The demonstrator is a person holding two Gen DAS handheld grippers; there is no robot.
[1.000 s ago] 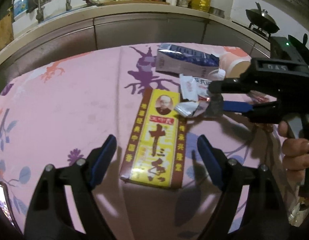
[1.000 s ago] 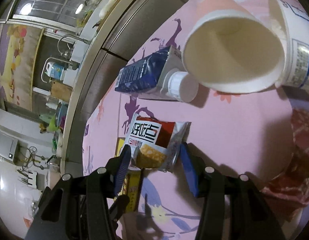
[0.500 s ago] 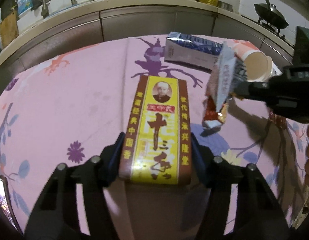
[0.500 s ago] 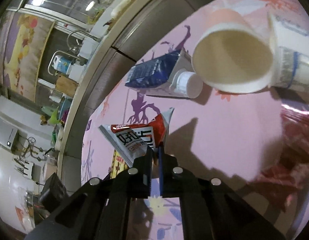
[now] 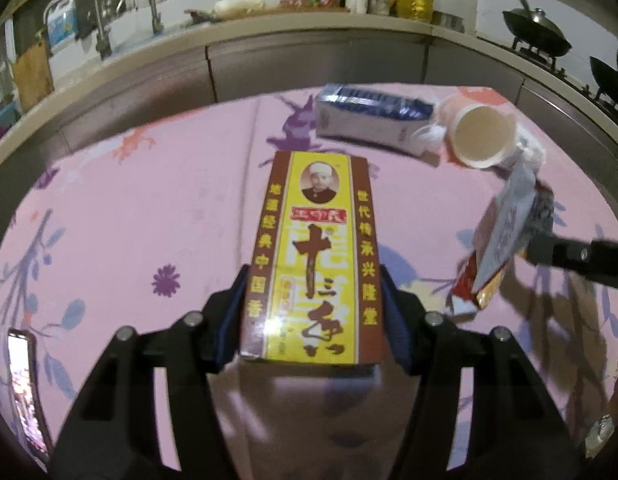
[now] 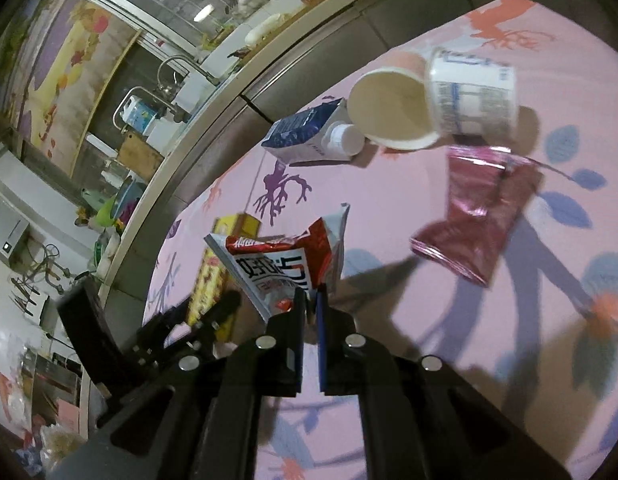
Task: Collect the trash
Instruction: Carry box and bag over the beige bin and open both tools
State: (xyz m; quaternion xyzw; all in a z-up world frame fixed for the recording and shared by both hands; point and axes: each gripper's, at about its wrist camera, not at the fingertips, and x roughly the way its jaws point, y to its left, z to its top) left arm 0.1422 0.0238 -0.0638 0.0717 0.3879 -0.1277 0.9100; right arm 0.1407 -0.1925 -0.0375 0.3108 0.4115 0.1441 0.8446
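Clearly, the left gripper (image 5: 313,312) has just closed its 2 blue pads on the sides of the yellow-and-brown box (image 5: 315,248), whose near end hides the pink floral cloth (image 5: 129,208) beneath. The right gripper (image 6: 311,300) is pressed together, pinching the red-and-white snack wrapper (image 6: 285,264) above the cloth. Behind it, the blue carton (image 6: 305,136), paper cup (image 6: 393,112), white tub (image 6: 469,92) and crumpled maroon wrapper (image 6: 477,216) lie blurred.

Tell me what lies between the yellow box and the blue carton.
Nothing: in the left wrist view only bare pink tablecloth separates the yellow box from the blue carton.
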